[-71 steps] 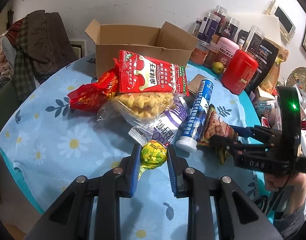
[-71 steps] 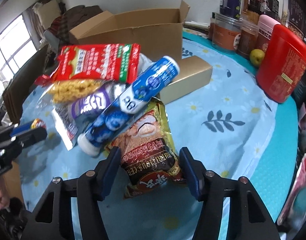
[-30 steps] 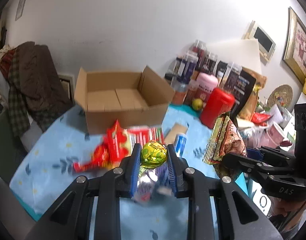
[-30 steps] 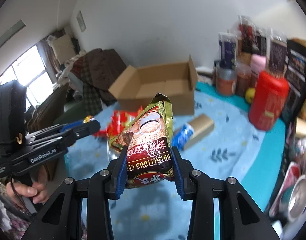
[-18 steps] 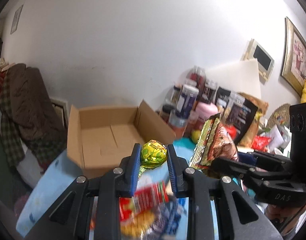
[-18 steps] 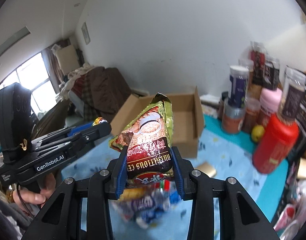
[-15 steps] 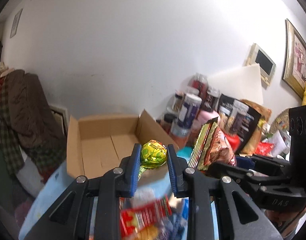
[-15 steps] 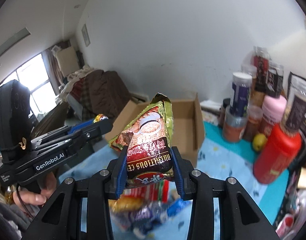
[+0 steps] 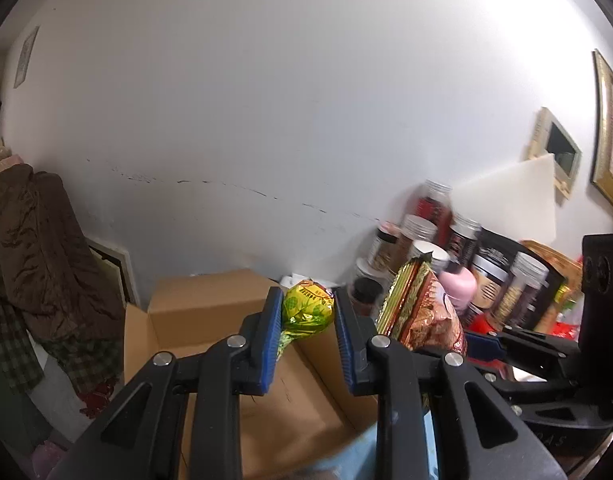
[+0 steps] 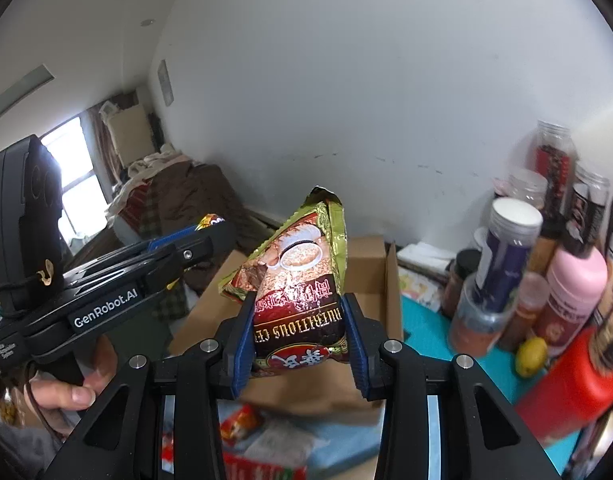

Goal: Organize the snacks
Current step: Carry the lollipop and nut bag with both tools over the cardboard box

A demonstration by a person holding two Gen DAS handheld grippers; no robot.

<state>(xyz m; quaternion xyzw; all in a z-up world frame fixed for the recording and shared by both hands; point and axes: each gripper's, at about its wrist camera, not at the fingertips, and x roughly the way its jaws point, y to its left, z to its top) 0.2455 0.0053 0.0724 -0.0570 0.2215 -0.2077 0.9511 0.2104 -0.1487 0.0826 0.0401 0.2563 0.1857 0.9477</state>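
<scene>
My left gripper (image 9: 307, 344) is shut on a small yellow-green foil snack (image 9: 307, 309) and holds it above the near edge of the open cardboard box (image 9: 210, 304). My right gripper (image 10: 299, 344) is shut on a red and gold cereal packet (image 10: 298, 280), held upright in front of the same box (image 10: 370, 276). The packet also shows in the left wrist view (image 9: 420, 312), to the right of my left gripper. The left gripper shows in the right wrist view (image 10: 202, 236), at the left.
Jars and bottles (image 10: 506, 256) stand at the back right against the wall, with a red canister (image 10: 578, 384) and a lemon (image 10: 531, 356) in front. More snack packets (image 10: 262, 452) lie on the blue tablecloth below. A coat (image 9: 38, 248) hangs at the left.
Both grippers have risen from the table with their snacks and moved forward over the box. The snack pile has dropped out of the left wrist view.
</scene>
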